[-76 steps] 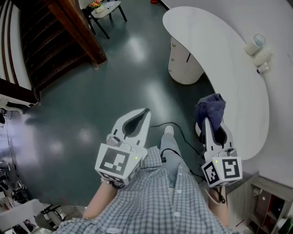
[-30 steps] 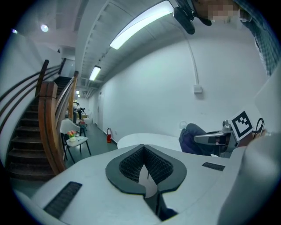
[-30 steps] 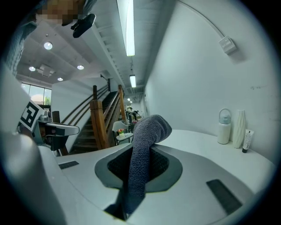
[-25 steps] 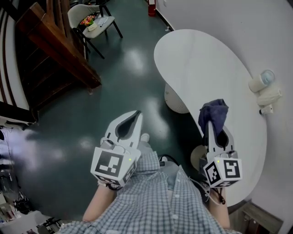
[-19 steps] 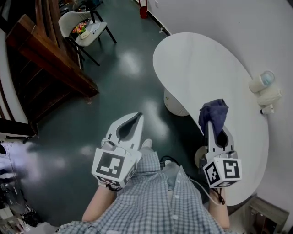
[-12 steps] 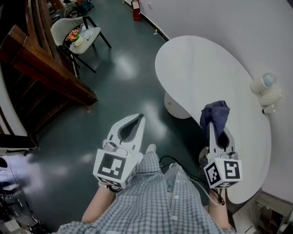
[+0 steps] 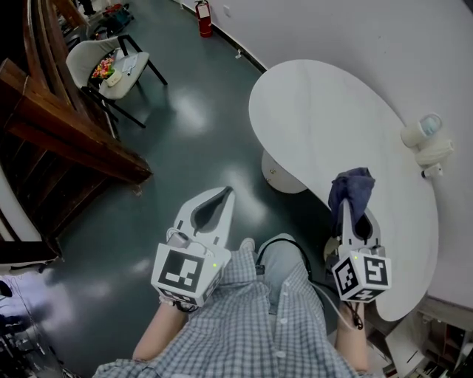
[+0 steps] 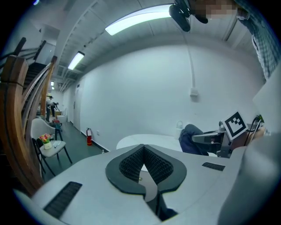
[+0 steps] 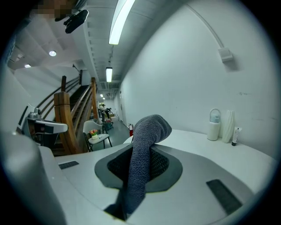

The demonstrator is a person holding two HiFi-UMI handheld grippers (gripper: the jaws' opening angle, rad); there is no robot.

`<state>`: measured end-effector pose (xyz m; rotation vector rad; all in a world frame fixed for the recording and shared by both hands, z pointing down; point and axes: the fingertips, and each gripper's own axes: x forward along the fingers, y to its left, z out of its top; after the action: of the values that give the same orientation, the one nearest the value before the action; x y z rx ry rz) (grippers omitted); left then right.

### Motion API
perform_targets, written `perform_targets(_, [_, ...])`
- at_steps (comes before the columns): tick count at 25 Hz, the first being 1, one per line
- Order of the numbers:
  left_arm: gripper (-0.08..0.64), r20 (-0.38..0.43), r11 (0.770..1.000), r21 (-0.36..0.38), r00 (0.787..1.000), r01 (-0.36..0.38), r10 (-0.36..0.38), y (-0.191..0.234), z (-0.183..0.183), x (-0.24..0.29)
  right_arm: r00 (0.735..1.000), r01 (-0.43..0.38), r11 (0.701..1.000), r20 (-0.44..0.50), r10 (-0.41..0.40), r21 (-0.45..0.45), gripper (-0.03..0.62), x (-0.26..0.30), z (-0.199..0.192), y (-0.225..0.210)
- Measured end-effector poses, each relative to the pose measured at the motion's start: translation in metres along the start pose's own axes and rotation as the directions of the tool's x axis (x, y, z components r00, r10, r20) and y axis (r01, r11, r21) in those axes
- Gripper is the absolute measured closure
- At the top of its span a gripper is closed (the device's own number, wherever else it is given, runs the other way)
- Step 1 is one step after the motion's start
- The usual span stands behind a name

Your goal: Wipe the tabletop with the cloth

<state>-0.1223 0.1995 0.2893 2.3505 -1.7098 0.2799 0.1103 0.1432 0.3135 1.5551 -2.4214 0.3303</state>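
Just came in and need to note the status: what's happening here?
A person stands at a white curved table with a gripper in each hand. The right gripper is shut on a dark blue cloth, held over the table's near edge. The cloth looks clear of the surface, so wiping seems not yet begun. The left gripper is shut and empty, over the floor.

Looks like an office or public hall, not a home. A glossy dark green floor (image 7: 185, 140) meets plain white walls (image 7: 355, 29). A long fluorescent ceiling strip light (image 8: 136, 19) runs overhead. A red fire extinguisher (image 7: 202, 16) stands by the wall, near a broad brown wooden staircase (image 7: 74, 140), a white black-legged chair (image 7: 83, 57) and a white kidney-shaped table (image 7: 325, 111).
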Motion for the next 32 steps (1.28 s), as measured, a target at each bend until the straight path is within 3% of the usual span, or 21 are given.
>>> perform_targets(5, [0.555, -0.02, 0.999, -0.02, 0.999, 0.029, -0.029, 0.004, 0.0, 0.017, 0.999, 0.029, 0.999, -0.034, -0.029, -0.013, 0.538, 0.006, -0.008, -0.003])
perform_targets(9, [0.555, -0.012, 0.997, 0.013, 0.997, 0.076, -0.076, -0.003, 0.001, 0.035, 0.996, 0.036, 0.997, -0.079, -0.042, -0.075, 0.538, 0.015, -0.022, -0.008])
perform_targets(20, [0.555, -0.068, 0.997, 0.027, 0.995, 0.074, -0.072, -0.005, 0.015, 0.093, 0.98, -0.017, 0.998, -0.197, 0.03, 0.067, 0.539, 0.066, -0.067, -0.034])
perform_targets(32, [0.555, -0.056, 0.997, 0.023, 0.995, 0.08, -0.078, -0.015, 0.046, 0.166, 0.975, -0.049, 0.996, -0.212, 0.063, 0.068, 0.54, 0.115, -0.049, -0.083])
